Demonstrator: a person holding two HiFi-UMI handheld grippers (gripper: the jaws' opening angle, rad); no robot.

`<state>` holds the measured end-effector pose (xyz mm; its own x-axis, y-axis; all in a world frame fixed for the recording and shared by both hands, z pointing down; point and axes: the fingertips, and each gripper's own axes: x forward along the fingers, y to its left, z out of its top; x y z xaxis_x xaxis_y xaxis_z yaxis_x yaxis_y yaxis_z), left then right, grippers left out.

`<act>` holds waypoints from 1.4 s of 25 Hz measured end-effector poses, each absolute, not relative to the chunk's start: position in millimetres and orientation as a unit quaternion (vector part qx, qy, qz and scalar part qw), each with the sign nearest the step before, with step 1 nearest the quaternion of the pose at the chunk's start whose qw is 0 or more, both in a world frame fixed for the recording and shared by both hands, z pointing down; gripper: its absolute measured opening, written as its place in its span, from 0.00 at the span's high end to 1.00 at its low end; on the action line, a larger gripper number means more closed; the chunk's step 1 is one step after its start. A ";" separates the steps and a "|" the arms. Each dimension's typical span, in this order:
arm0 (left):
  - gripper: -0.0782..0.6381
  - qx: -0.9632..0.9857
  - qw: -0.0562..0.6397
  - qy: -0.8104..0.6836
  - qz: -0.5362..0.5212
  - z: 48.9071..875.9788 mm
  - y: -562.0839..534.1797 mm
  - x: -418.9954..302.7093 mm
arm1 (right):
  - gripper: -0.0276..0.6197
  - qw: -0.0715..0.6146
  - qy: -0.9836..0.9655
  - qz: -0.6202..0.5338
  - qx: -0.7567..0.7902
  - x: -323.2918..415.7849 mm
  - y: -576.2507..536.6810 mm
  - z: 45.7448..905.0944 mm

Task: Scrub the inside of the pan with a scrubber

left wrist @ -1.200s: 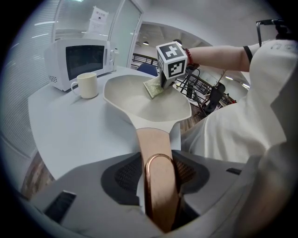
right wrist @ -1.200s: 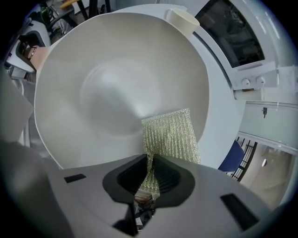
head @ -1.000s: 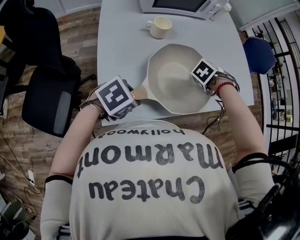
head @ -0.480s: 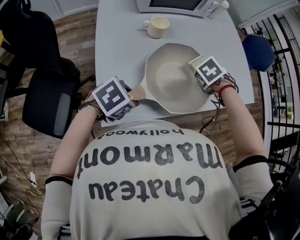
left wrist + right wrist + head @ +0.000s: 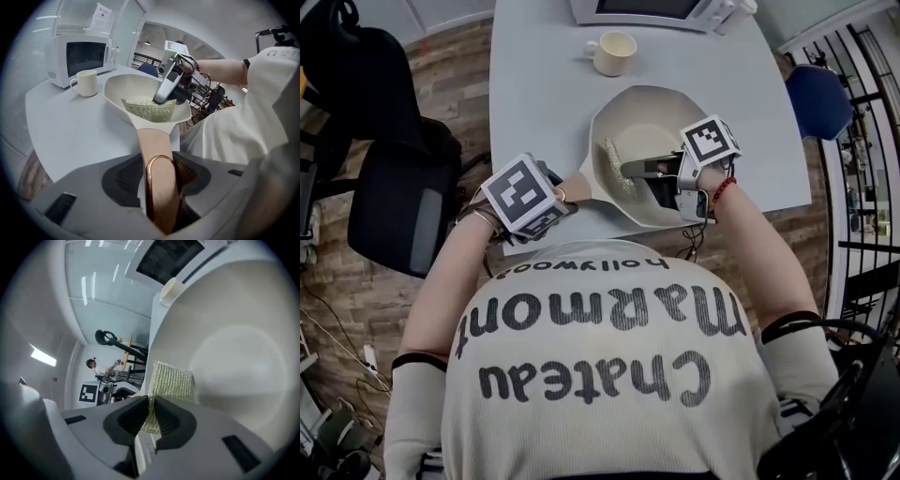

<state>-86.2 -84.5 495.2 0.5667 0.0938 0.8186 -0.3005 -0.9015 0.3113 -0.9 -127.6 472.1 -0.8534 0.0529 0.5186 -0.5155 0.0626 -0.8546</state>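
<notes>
A cream pan (image 5: 642,127) sits on the grey table (image 5: 539,94), its wooden handle (image 5: 579,187) pointing toward me. My left gripper (image 5: 561,199) is shut on that handle (image 5: 157,159), which runs straight between the two dark pads. My right gripper (image 5: 630,169) reaches across the pan from its right side and is shut on a yellow-green mesh scrubber (image 5: 613,165). The scrubber (image 5: 172,379) lies against the pan's inner wall (image 5: 234,333) on the handle side. In the left gripper view the scrubber (image 5: 150,108) shows just inside the near rim, under the right gripper (image 5: 161,96).
A cream mug (image 5: 614,52) stands behind the pan, with a white microwave (image 5: 652,11) at the table's far edge. A black office chair (image 5: 403,202) is to the left of the table and a blue chair (image 5: 816,103) to the right. The pan overhangs the table's near edge.
My right gripper has swung from the pan's right rim across the inside, carrying the scrubber to the handle side. The left gripper has kept its hold on the handle.
</notes>
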 end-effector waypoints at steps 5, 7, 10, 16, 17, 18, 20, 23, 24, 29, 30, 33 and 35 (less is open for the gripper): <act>0.63 0.860 0.207 -0.062 0.462 495.5 -82.2 -86.8 | 0.88 0.171 -0.675 0.702 0.152 -29.5 -122.1 480.4; 0.63 0.860 0.208 -0.062 0.462 495.7 -85.4 -88.0 | 0.88 0.155 -0.662 0.717 0.153 -37.2 -126.4 483.6; 0.63 0.861 0.205 -0.064 0.461 495.6 -86.8 -87.0 | 0.88 0.126 -0.635 0.747 0.151 -37.4 -126.4 487.7; 0.63 0.862 0.198 -0.070 0.462 496.1 -87.7 -87.1 | 0.88 0.131 -0.617 0.763 0.143 -30.9 -114.3 490.5; 0.63 0.862 0.201 -0.069 0.461 496.0 -88.4 -87.2 | 0.88 0.135 -0.618 0.761 0.143 -29.8 -113.0 490.0; 0.63 0.861 0.204 -0.070 0.461 495.7 -88.9 -87.2 | 0.88 0.142 -0.620 0.758 0.142 -28.1 -111.2 489.4; 0.63 0.860 0.206 -0.071 0.461 495.4 -88.4 -86.0 | 0.88 0.162 -0.624 0.752 0.138 -22.8 -104.9 488.7; 0.63 0.861 0.197 -0.079 0.462 495.1 -88.0 -83.2 | 0.88 0.210 -0.625 0.741 0.128 -13.8 -92.0 488.4; 0.62 0.861 0.193 -0.082 0.463 495.0 -88.7 -83.0 | 0.88 0.229 -0.625 0.736 0.122 -11.1 -88.0 488.6; 0.62 0.861 0.206 -0.084 0.458 497.6 -88.8 -85.7 | 0.88 0.333 -0.628 0.697 0.088 8.8 -63.8 491.6; 0.62 0.860 0.211 -0.083 0.457 497.9 -87.9 -86.0 | 0.88 0.345 -0.628 0.693 0.080 13.4 -58.9 491.7; 0.61 0.858 0.223 -0.081 0.456 497.3 -85.9 -85.7 | 0.88 0.360 -0.626 0.689 0.061 25.4 -50.3 489.6; 0.61 0.856 0.228 -0.082 0.456 497.2 -84.3 -86.6 | 0.88 0.375 -0.624 0.683 0.057 34.2 -47.2 490.5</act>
<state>-86.6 -84.3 497.2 0.5706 0.0674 0.8185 -0.3485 -0.8826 0.3157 34.2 -47.2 490.5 -0.7118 0.4407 0.5469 -0.5840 0.0612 -0.8094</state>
